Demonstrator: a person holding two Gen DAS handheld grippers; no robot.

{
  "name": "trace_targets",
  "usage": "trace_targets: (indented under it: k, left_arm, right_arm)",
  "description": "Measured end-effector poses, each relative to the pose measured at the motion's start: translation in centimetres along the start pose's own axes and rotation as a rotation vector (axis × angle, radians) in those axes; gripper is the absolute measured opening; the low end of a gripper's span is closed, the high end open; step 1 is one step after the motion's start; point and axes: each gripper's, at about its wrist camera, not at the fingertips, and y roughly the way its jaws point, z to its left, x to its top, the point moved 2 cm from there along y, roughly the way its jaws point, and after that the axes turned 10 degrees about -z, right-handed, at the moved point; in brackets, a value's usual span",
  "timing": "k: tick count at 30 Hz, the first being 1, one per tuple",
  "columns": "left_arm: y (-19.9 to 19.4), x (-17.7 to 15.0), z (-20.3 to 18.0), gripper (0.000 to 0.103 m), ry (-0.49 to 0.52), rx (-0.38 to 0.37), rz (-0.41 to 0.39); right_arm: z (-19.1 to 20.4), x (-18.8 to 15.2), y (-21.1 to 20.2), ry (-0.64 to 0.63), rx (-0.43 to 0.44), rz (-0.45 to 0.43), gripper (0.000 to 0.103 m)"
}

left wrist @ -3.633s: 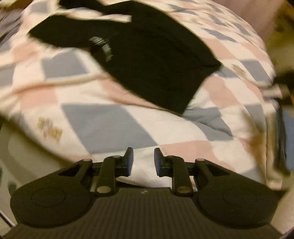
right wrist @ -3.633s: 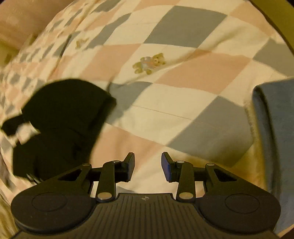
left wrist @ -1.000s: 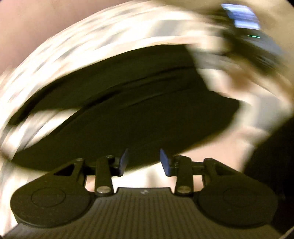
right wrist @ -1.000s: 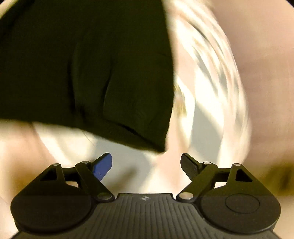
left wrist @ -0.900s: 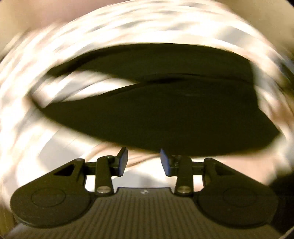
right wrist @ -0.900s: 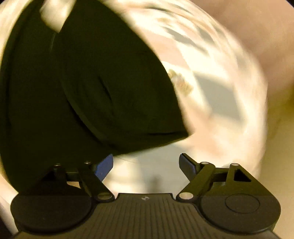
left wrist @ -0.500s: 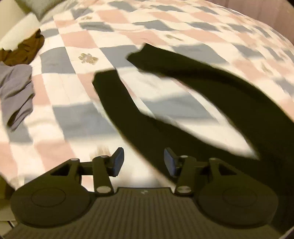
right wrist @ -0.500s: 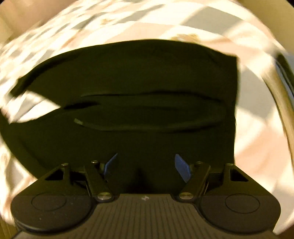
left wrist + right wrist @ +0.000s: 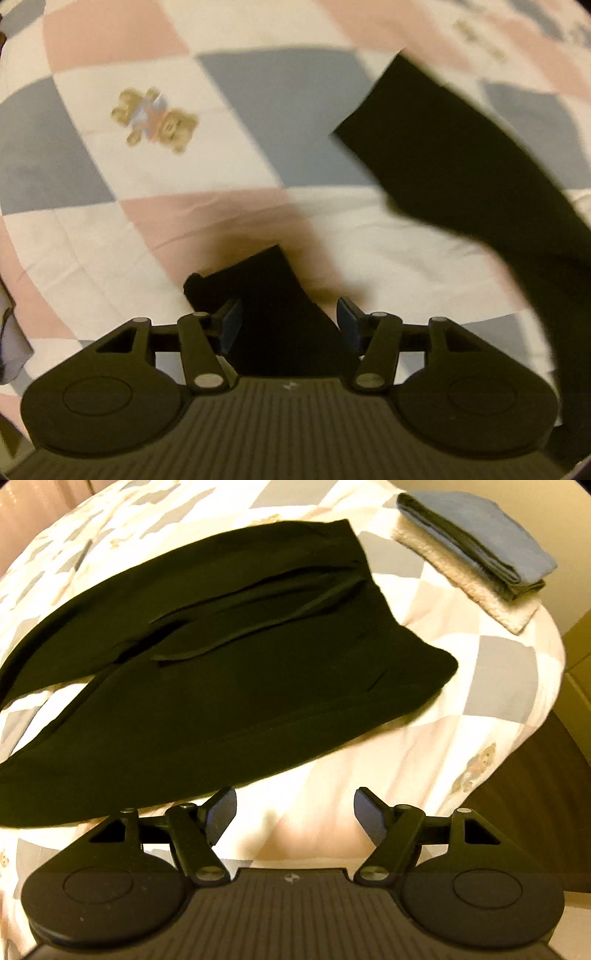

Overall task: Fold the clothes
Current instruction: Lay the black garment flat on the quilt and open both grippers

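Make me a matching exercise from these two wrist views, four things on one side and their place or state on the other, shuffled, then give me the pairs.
Things:
1. black long-sleeved garment
2. folded blue cloth
3. teddy bear print
4. left gripper

Places or states:
A. on a cream square of the checked quilt
B. open, with a black sleeve end between its fingers
C. spread on the bed, with creases
D. stacked on a folded cream cloth near the quilt's corner

Pairs: 1-C, 2-D, 3-A, 4-B

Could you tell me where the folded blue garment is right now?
In the right wrist view, the folded blue garment sits top right, stacked on a cream towel near the bed's corner.
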Motion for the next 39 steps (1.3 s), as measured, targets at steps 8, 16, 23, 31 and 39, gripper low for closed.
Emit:
trace_targets:
  k: [8,16,23,31,39]
  left_arm:
    - [-2.9,-5.8,8.3,0.0,-0.083,-0.013,-0.066]
    - [-7.9,-10.2,7.7,0.033,0.449,-0.043,-0.344]
    - [-7.2,-12.3,-2.9,0.04,1.508,-0.204,-0.39]
    - [1.1,-11.3,-3.9,0.04,1.824,-0.24,-0.134]
    - [-1.5,-13.9,1.1,0.0,1.699,-0.291,-0.368]
  right_arm:
    - [0.1,1.3,0.7,-0.067,-0.017,-0.003,0.075]
    - [0.6,2.0,2.5,-0.182,-0.024,0.043,0.077]
    - [1.6,1.6,2.6,-0.222,-0.064,0.03,0.082]
    - [1.2,-1.4,2.0,-0.118,-0.155,0.058,0.088]
    - [4.2,-3.1,1.3,-0.2,-0.142,0.053,0.082]
